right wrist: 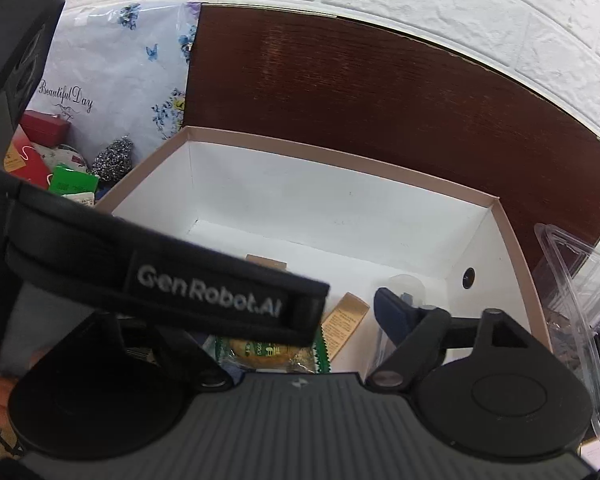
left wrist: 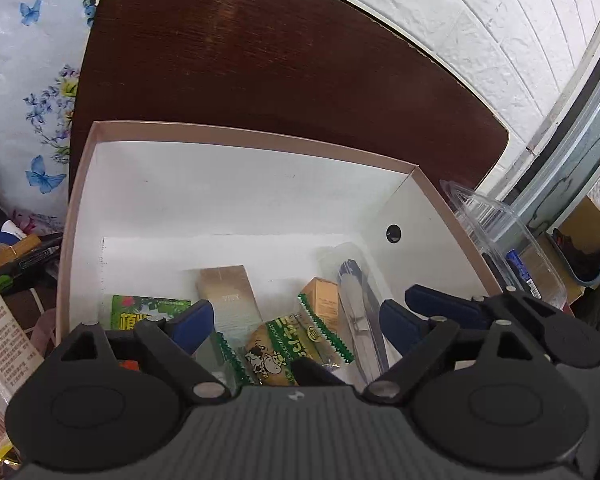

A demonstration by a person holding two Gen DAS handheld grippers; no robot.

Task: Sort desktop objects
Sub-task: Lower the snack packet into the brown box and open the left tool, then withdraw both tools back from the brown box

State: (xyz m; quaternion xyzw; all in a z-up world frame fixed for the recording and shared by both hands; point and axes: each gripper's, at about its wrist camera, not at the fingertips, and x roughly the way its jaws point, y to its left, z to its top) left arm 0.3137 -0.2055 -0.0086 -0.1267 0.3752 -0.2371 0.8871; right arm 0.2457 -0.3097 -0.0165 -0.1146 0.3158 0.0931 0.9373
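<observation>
A pink-rimmed cardboard box [left wrist: 240, 130] [right wrist: 340, 150] with a white inside stands on the dark table. In it lie a cow-print snack packet [left wrist: 276, 352] [right wrist: 260, 350], a green packet [left wrist: 148, 308], a tall beige carton [left wrist: 228, 300], a small orange carton [left wrist: 326, 300] [right wrist: 346, 320] and a clear tube [left wrist: 356, 292] [right wrist: 406, 282]. My left gripper [left wrist: 296, 322] hangs open over the snack packet, pads apart from it. My right gripper [right wrist: 288, 320] is beside it on the right, open. Its right finger [right wrist: 392, 312] is near the tube. The left gripper's strap hides its left finger.
The dark brown table [left wrist: 260, 60] runs back to a white wall. A floral bag [left wrist: 20, 80] [right wrist: 120, 80], a red box [right wrist: 44, 128] and a steel scourer [right wrist: 114, 158] crowd the left. A clear plastic container [left wrist: 500, 232] [right wrist: 580, 280] stands right of the box.
</observation>
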